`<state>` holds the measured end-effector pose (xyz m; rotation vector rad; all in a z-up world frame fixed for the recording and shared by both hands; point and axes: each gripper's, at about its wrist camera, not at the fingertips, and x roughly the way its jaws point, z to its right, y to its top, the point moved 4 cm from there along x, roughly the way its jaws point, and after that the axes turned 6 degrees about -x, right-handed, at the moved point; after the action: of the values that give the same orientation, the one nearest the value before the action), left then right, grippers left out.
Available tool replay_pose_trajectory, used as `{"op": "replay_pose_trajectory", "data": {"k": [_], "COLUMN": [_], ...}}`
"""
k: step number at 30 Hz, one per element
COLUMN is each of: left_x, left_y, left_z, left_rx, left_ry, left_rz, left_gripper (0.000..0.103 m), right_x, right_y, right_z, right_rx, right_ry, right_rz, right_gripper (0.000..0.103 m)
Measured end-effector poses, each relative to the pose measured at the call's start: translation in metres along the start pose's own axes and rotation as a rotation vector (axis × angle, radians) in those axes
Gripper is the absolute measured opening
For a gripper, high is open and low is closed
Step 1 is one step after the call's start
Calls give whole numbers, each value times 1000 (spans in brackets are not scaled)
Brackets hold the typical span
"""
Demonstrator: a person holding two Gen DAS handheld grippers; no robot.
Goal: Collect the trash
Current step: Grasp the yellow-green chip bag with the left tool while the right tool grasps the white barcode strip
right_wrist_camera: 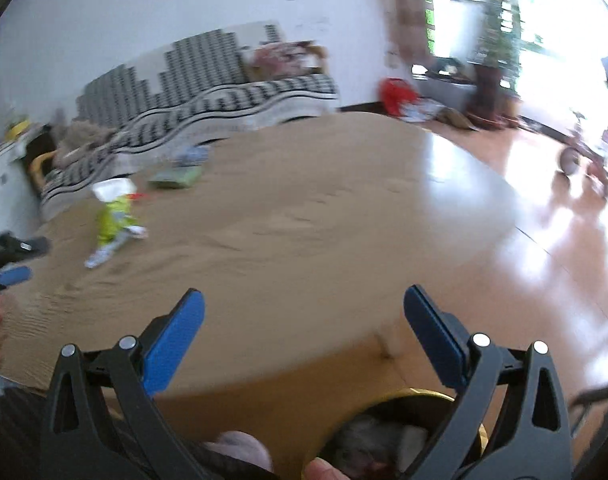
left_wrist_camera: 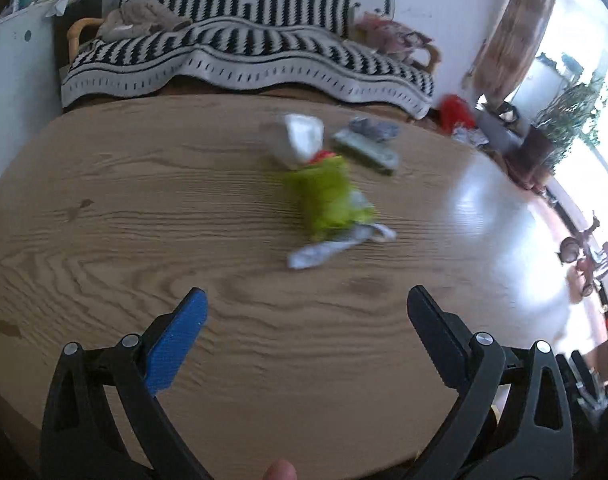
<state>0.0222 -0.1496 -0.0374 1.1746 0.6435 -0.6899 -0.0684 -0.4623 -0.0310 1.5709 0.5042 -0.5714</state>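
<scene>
Trash lies in a loose heap on the round wooden table (left_wrist_camera: 144, 240): a lime-green wrapper (left_wrist_camera: 327, 196), a white crumpled carton (left_wrist_camera: 300, 140), a grey-white paper strip (left_wrist_camera: 331, 246), a flat green pack (left_wrist_camera: 365, 150) and a bluish scrap (left_wrist_camera: 373, 128). My left gripper (left_wrist_camera: 305, 300) hovers open over bare wood, well short of the heap. My right gripper (right_wrist_camera: 304, 300) is open too, empty, above the table's near edge; the green wrapper (right_wrist_camera: 112, 220) sits far to its left. A dark bin with a gold rim (right_wrist_camera: 403, 420), holding crumpled stuff, stands below that edge.
A sofa with a black-and-white striped blanket (left_wrist_camera: 244, 56) runs behind the table. A red bag (left_wrist_camera: 455, 112) and clutter lie on the glossy floor (right_wrist_camera: 523, 200) to the right. The left gripper's fingers (right_wrist_camera: 12, 264) show at the right view's left edge.
</scene>
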Motion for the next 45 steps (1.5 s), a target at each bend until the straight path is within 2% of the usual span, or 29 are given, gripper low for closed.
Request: {"op": "replay_pose_trajectory", "data": {"k": [4, 7, 10, 11, 12, 16, 18, 21, 23, 26, 29, 32, 38, 42, 45], "left_x": [40, 56, 61, 61, 59, 53, 56, 59, 59, 61, 64, 65, 67, 69, 71], "left_y": [10, 23, 38, 41, 43, 48, 51, 51, 53, 54, 57, 56, 55, 50, 46], "left_z": [-9, -23, -47, -57, -66, -94, -107, -127, -132, -130, -132, -130, -108, -86, -65], "left_rx": [95, 115, 88, 59, 32, -32, -50, -111, -109, -80, -85, -87, -64, -49, -2], "left_ry": [54, 123, 152, 153, 158, 197, 222, 197, 195, 186, 170, 153, 121, 69, 39], "left_rz": [-46, -40, -23, -17, -4, 37, 37, 9, 14, 10, 2, -5, -3, -11, -16], "left_gripper": [97, 97, 97, 97, 97, 97, 97, 97, 97, 97, 97, 97, 97, 97, 97], "right_x": [31, 47, 63, 71, 76, 104, 114, 134, 146, 162, 172, 171, 181, 180, 179], "right_y": [18, 15, 22, 30, 34, 62, 66, 63, 63, 59, 48, 45, 45, 47, 48], "right_z": [-57, -82, -104, -118, -125, -169, -190, -230, -250, -266, -265, -235, -181, -170, -164], "right_rx": [-86, -141, -198, -280, -310, -305, -319, -347, -371, -404, -438, -391, -213, -224, -243], "right_ry": [72, 60, 30, -11, -27, 34, 35, 65, 71, 34, 4, -1, 47, 54, 64], "right_rz": [-35, -54, -67, -63, -55, -80, -89, -126, -152, -176, -207, -219, -278, -278, -278], "right_gripper": [96, 96, 96, 96, 96, 96, 96, 96, 96, 96, 96, 96, 96, 97, 96]}}
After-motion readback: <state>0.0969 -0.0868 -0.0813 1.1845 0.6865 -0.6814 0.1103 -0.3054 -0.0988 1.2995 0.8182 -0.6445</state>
